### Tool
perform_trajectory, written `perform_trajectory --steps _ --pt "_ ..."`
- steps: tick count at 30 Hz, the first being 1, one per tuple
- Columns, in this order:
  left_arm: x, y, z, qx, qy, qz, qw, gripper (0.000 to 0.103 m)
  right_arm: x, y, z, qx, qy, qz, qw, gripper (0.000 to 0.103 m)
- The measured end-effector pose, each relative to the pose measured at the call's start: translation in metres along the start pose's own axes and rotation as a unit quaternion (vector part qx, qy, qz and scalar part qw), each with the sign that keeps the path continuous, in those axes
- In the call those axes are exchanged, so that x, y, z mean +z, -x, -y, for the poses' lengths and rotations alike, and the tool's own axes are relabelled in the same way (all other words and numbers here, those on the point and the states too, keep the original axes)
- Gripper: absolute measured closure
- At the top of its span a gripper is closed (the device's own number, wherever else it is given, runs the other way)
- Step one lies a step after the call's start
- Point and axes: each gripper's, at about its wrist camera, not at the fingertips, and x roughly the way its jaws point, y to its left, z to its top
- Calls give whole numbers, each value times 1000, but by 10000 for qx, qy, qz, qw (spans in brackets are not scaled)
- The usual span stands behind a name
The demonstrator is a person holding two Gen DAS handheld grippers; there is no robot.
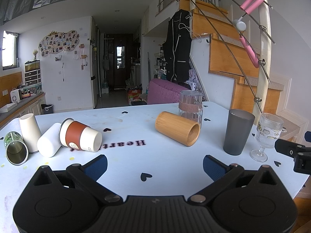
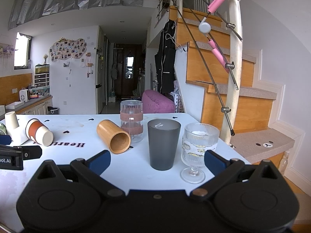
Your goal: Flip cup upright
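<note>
A bamboo cup (image 1: 177,128) lies on its side on the white table (image 1: 136,155), mouth toward me; it also shows in the right wrist view (image 2: 113,138). A cream cup with a brown sleeve (image 1: 80,136) (image 2: 38,132) lies on its side at the left, beside a white cup (image 1: 48,140) and a green metal can (image 1: 14,148), both lying down. My left gripper (image 1: 155,166) is open and empty, near the table's front. My right gripper (image 2: 157,161) is open and empty, just in front of the upright grey tumbler (image 2: 163,143).
Upright: a grey tumbler (image 1: 238,132), a ribbed stemmed glass (image 1: 267,136) (image 2: 198,149), a clear cup with a pink band (image 1: 190,106) (image 2: 131,120). A cream cup (image 1: 29,132) stands mouth down at the left. The table edge and stairs (image 2: 252,104) are to the right.
</note>
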Motion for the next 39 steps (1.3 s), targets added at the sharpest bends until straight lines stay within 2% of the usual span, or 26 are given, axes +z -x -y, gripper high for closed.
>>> perform_trajectory --steps 28,34,39 --pt "-5 -4 6 7 8 -5 10000 0 -2 -2 0 35 6 12 10000 0" --pt "-8 3 -2 55 77 -30 10000 0 5 -33 -13 265 -11 260 9993 0" --pt "-11 3 -12 135 165 -67 9997 0 19 -74 -33 691 486 430 9955 0"
